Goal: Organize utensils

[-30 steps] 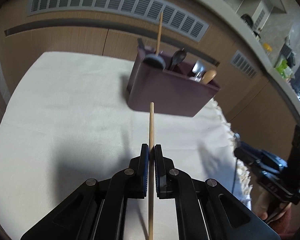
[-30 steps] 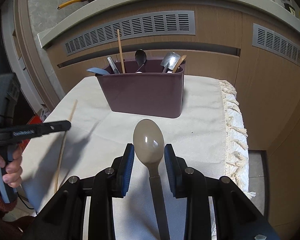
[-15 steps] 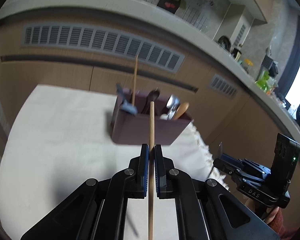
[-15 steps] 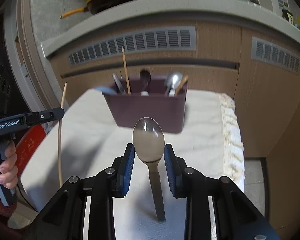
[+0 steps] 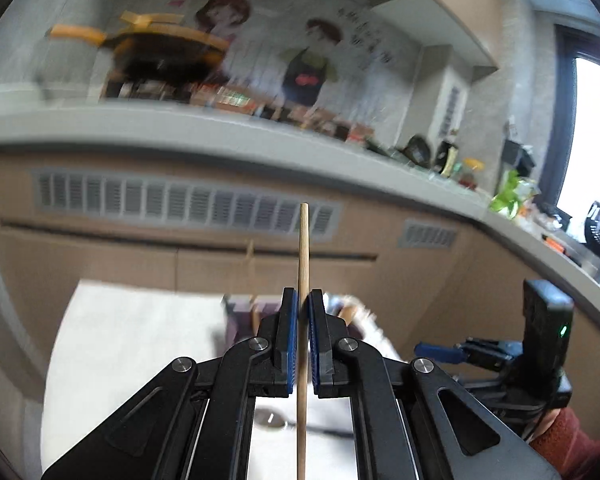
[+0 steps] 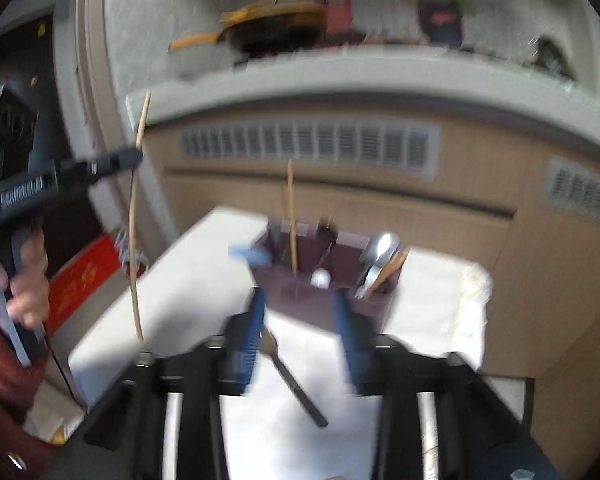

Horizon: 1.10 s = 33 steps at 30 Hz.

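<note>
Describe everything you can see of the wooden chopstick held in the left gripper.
The chopstick is a thin, straight, pale stick that looks like wood or bamboo, with a blunt upper end. The left gripper is shut on it, blue-padded fingers pressing both sides somewhat above its middle. It stands roughly upright, lifted clear of the white cloth; its lower end hangs free, touching nothing. In the right wrist view it appears at the left, short of the maroon utensil holder, where a similar stick already stands.

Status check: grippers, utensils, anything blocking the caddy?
Left gripper shut on chopstick. Right gripper opening, spoon dropped on cloth. Caddy path unobstructed.
</note>
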Each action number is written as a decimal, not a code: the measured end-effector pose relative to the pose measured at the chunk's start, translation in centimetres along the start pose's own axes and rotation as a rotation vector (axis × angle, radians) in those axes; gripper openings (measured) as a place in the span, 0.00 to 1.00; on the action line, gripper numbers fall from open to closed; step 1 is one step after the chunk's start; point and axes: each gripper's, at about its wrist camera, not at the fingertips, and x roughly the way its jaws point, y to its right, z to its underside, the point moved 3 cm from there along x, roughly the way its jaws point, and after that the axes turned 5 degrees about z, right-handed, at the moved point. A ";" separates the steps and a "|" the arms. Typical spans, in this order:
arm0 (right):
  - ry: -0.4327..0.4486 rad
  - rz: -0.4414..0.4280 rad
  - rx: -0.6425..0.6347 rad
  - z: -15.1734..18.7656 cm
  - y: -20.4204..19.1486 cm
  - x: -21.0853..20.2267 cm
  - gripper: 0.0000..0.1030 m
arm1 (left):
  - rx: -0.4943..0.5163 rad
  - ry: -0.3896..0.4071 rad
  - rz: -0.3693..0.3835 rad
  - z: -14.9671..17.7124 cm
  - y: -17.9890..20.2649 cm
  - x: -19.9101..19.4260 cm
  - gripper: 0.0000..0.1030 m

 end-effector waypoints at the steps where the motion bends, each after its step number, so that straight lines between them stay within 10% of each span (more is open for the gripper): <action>1: -0.037 -0.018 -0.011 1.0 -0.2 1.4 0.38 | -0.013 -0.012 -0.011 0.5 -0.6 0.3 0.05; 7: -0.305 -0.084 -0.163 6.4 -2.8 10.4 0.36 | -0.117 -0.094 -0.074 4.8 -4.7 1.7 0.05; 12: -0.366 -0.049 -0.325 8.4 -4.6 14.0 0.34 | -0.160 -0.131 -0.114 6.7 -6.9 2.0 0.05; 26: -0.308 -0.033 -0.336 5.8 -6.5 17.9 0.27 | -0.148 -0.151 -0.124 7.0 -7.3 2.6 0.05; 33: -0.162 -0.012 -0.173 4.4 -4.2 10.7 0.27 | -0.116 -0.165 -0.078 6.8 -5.8 3.2 0.05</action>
